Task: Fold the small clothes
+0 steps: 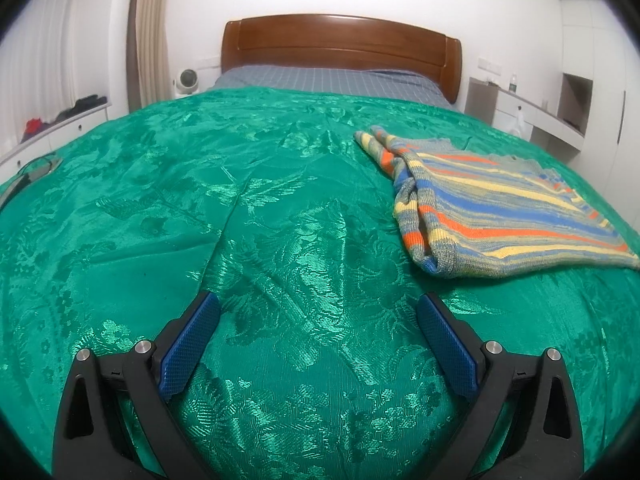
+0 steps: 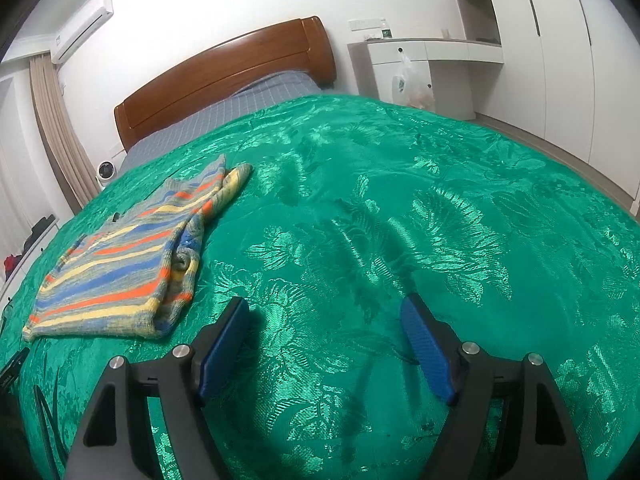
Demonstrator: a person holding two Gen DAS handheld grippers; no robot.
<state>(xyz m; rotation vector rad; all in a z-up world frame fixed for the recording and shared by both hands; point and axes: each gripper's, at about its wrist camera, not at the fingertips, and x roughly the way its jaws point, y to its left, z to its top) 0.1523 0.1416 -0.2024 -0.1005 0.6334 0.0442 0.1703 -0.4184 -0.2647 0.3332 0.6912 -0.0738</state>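
A small striped knit sweater (image 1: 492, 204), in blue, orange, yellow and grey, lies partly folded on the green bedspread (image 1: 280, 208). In the left wrist view it lies ahead to the right; in the right wrist view the sweater (image 2: 120, 268) lies ahead to the left. My left gripper (image 1: 318, 304) is open and empty, low over bare bedspread, left of the sweater. My right gripper (image 2: 324, 306) is open and empty over the bedspread (image 2: 400, 220), right of the sweater's near edge.
A wooden headboard (image 1: 340, 46) and a grey checked sheet (image 1: 328, 80) lie at the far end. A white desk (image 2: 424, 50) with a hanging plastic bag (image 2: 412, 88) stands to the right. A small white fan (image 1: 186, 80) and a low shelf with clothes (image 1: 60, 114) are to the left.
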